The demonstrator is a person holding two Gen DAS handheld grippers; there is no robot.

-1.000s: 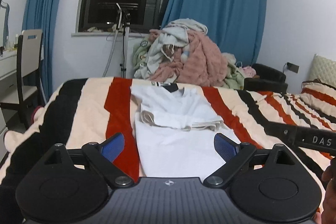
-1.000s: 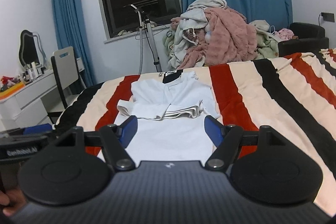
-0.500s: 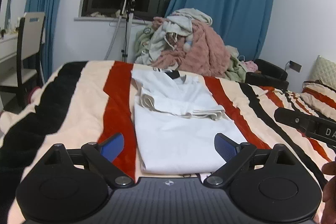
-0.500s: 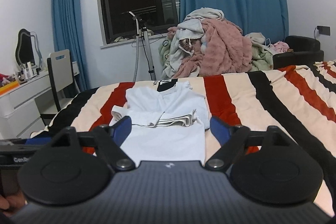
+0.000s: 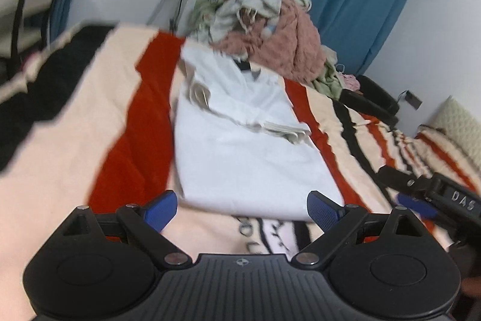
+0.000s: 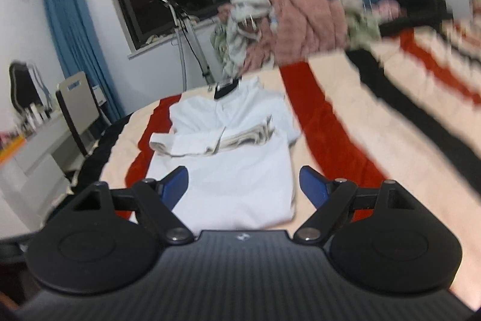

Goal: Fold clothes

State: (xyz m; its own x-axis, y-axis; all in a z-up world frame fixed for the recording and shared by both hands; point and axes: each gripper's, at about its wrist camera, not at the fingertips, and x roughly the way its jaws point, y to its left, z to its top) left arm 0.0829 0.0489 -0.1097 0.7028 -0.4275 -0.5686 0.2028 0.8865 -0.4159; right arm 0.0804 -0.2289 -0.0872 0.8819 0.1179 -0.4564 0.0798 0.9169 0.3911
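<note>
Shirt (image 5: 249, 158): white, lying flat on the striped bed (image 5: 75, 146), centre of both frames. Sleeves are already folded across the chest; the collar end points to the top of the frame, the hem toward the cameras.

Left hand-held gripper (image 5: 242, 211): jaws spread wide, nothing between them. Against the earlier pictures it has dipped and rolled; the hem, formerly hidden behind the gripper body, now lies just ahead of the blue fingertips (image 5: 160, 209), with bare bed between.

Right hand-held gripper (image 6: 243, 185): jaws have just been opening and stand wide, holding nothing. Its fingertips sit over the lower right part of the shirt, the right pad beyond the shirt's edge. Whether any pad touches cloth cannot be told. This gripper also shows at the lower right of the left view.

Judgement: both grippers are descending on the hem corners. Next step is probably to pinch the hem and carry it toward the collar. Both frames are motion-blurred.

Laundry pile (image 6: 288, 26): top centre, untouched.
</note>
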